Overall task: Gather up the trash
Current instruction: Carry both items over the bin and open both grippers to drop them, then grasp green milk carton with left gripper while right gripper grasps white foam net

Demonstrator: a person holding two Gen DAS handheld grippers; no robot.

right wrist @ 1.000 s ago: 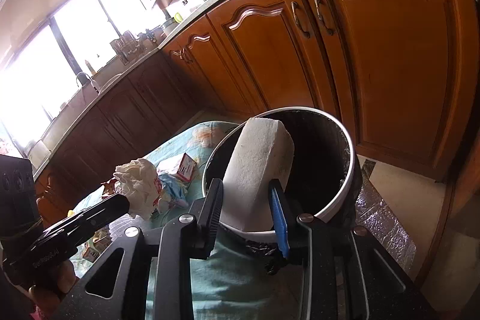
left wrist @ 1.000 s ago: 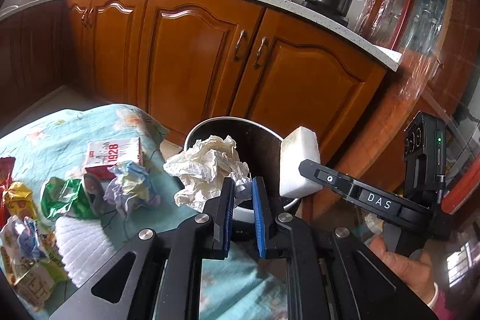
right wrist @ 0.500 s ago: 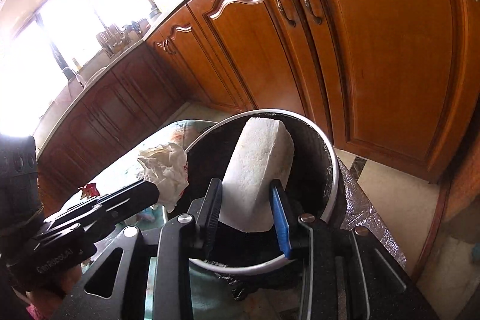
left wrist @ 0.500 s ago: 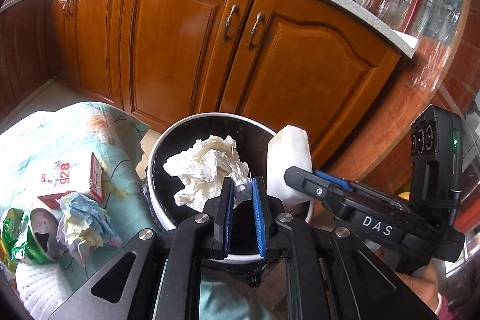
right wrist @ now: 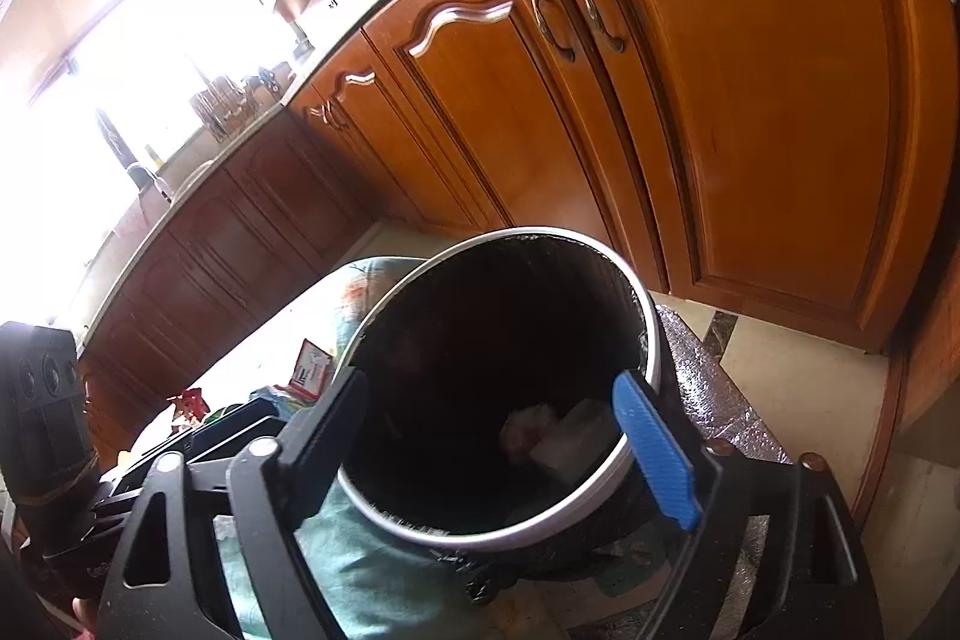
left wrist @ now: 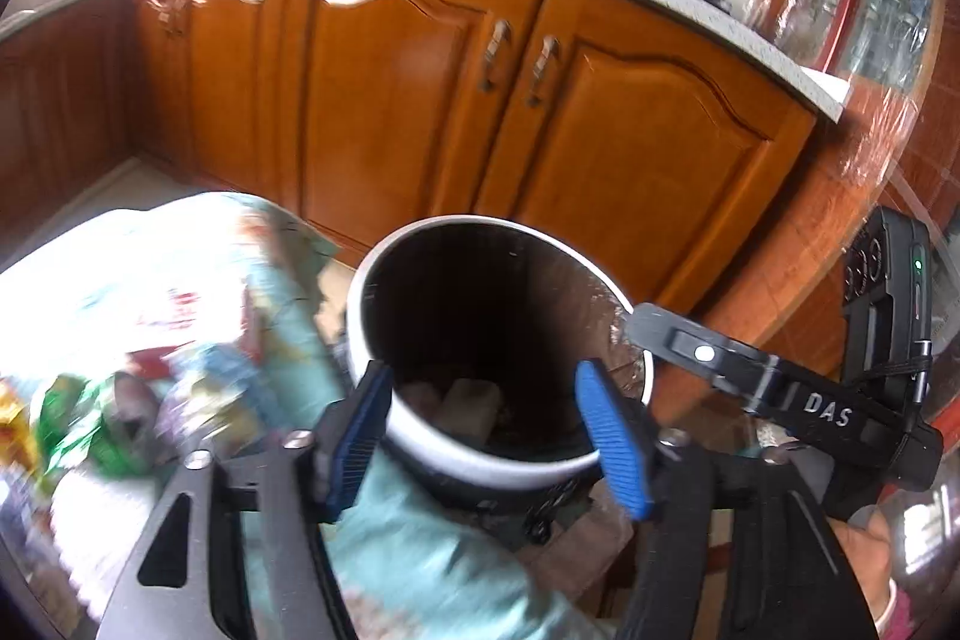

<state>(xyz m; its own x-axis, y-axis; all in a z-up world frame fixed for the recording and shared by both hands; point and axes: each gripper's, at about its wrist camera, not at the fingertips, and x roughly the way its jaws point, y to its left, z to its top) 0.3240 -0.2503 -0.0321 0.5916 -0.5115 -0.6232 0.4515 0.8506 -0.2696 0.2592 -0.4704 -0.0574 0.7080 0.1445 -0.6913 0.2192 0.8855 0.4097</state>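
A round white-rimmed trash bin (left wrist: 384, 274) with a black liner stands beside the table. A white foam block (left wrist: 471, 397) and crumpled paper (left wrist: 420, 394) lie at its bottom; the right wrist view shows the bin's rim (right wrist: 642, 304), the block (right wrist: 576, 439) and the paper (right wrist: 528, 421) too. My left gripper (left wrist: 489, 430) is open and empty over the bin's near rim. My right gripper (right wrist: 495, 436) is open and empty over the bin as well. Both hold nothing.
The table with a teal cloth (left wrist: 420, 538) sits left of the bin, with several blurred wrappers (left wrist: 90, 418) and a red-and-white carton (right wrist: 312, 370) on it. Wooden kitchen cabinets (left wrist: 390, 100) stand behind. Foil covers the floor by the bin (right wrist: 708, 358).
Both grippers have opened. The crumpled paper and the white foam block left the fingers and now lie at the bottom of the bin.
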